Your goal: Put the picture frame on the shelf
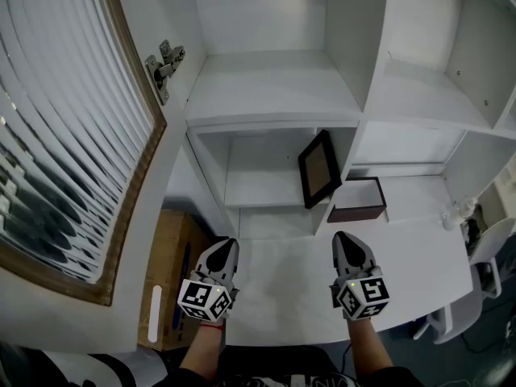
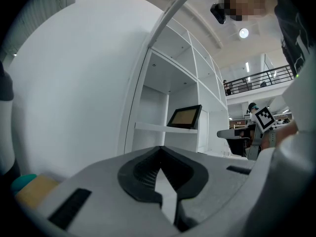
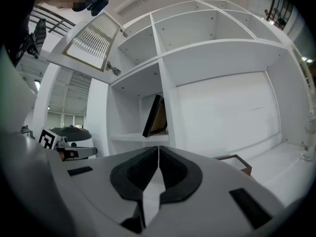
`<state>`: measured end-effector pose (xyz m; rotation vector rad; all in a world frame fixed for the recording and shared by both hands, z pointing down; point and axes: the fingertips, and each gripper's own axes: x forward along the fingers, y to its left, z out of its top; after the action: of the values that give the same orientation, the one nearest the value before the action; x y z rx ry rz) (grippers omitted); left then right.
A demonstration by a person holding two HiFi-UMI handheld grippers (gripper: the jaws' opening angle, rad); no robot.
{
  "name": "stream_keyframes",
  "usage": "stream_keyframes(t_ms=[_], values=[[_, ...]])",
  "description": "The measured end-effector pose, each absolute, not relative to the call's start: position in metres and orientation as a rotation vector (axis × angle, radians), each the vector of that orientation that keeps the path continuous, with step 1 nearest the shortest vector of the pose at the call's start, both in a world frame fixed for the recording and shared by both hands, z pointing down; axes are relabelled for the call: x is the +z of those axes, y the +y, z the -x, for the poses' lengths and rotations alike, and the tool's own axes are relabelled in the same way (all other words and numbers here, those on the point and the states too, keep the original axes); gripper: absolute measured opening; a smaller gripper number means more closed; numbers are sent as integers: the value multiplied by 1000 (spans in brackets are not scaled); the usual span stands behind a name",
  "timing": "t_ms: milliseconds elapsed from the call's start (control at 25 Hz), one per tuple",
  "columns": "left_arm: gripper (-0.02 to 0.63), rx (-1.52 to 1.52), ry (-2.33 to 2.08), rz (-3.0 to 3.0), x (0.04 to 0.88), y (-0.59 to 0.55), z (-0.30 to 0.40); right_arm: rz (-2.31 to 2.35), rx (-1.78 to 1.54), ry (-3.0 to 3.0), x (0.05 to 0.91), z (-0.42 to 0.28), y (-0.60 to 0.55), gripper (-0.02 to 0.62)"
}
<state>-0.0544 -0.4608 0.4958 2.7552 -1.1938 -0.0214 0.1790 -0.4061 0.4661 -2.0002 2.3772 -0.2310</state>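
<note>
Aslant inside shelf compartment [image 1: 260, 181], picture frame [image 1: 319, 168]

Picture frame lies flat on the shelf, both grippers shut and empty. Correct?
Not flat. The picture frame stands on edge on the shelf, tilted toward the cubby's right wall, as the head view shows. The left gripper and right gripper are shut and empty, as stated.

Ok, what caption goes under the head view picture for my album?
Picture frame leans on the shelf; left gripper and right gripper, both shut and empty, hover above the desk.
</note>
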Motion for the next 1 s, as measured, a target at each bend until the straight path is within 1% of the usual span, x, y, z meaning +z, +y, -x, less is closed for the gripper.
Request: stream_keyframes(t_ms=[1000], values=[[5,-29,-1298,-2716,491,-453,82,2012,-215,2381,473,-193,-393,8]])
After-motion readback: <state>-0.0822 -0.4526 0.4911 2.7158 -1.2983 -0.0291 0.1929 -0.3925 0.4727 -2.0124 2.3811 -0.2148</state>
